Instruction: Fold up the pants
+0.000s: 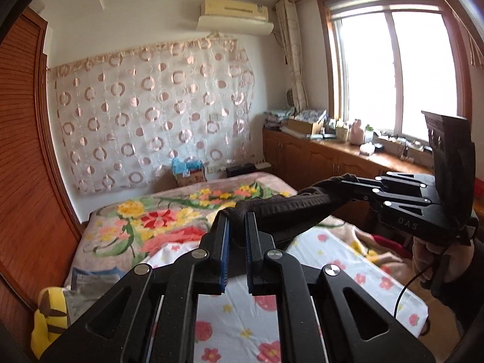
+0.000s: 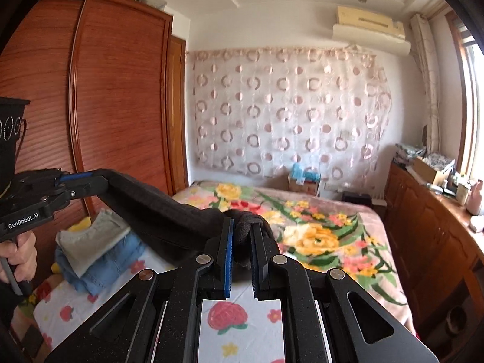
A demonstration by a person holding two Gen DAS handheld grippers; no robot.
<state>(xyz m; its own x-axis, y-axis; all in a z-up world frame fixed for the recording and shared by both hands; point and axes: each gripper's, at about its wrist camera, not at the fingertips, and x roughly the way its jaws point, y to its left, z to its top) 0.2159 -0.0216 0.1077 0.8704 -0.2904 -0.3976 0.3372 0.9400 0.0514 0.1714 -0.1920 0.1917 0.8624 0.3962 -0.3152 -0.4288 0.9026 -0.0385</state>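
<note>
A bed (image 1: 99, 236) fills the room below both grippers, covered by a floral blanket (image 2: 326, 233), with a white sheet printed with red flowers (image 1: 341, 260) spread over the blanket directly beneath the tongs. Ahead of both grippers, on the far wall, hangs a sheer curtain patterned with circles (image 1: 151, 112), and an air conditioner (image 1: 234, 10) is mounted above it. A wooden wardrobe (image 2: 118, 96) stands to the left of the left gripper; a bright window (image 1: 396, 72) above a cluttered wooden cabinet (image 1: 326, 157) lies off to the right of the right gripper. A stack of folded clothes (image 2: 93, 248), grey on top of blue denim, rests on the bed below the left gripper, with a yellow plush toy (image 1: 50, 320) beside it.

The dark pants (image 1: 284, 211) are lifted clear of the sheet, stretched as a taut band between the two tongs. Their long axis runs crosswise from one gripper to the other, roughly level, with one end at each.

The left gripper (image 1: 237, 233) is narrowed on one end of the cloth, which bunches between its blue pads. The right gripper (image 2: 242, 239) is likewise clamped on the other end, dark fabric bulging out of its tips.
</note>
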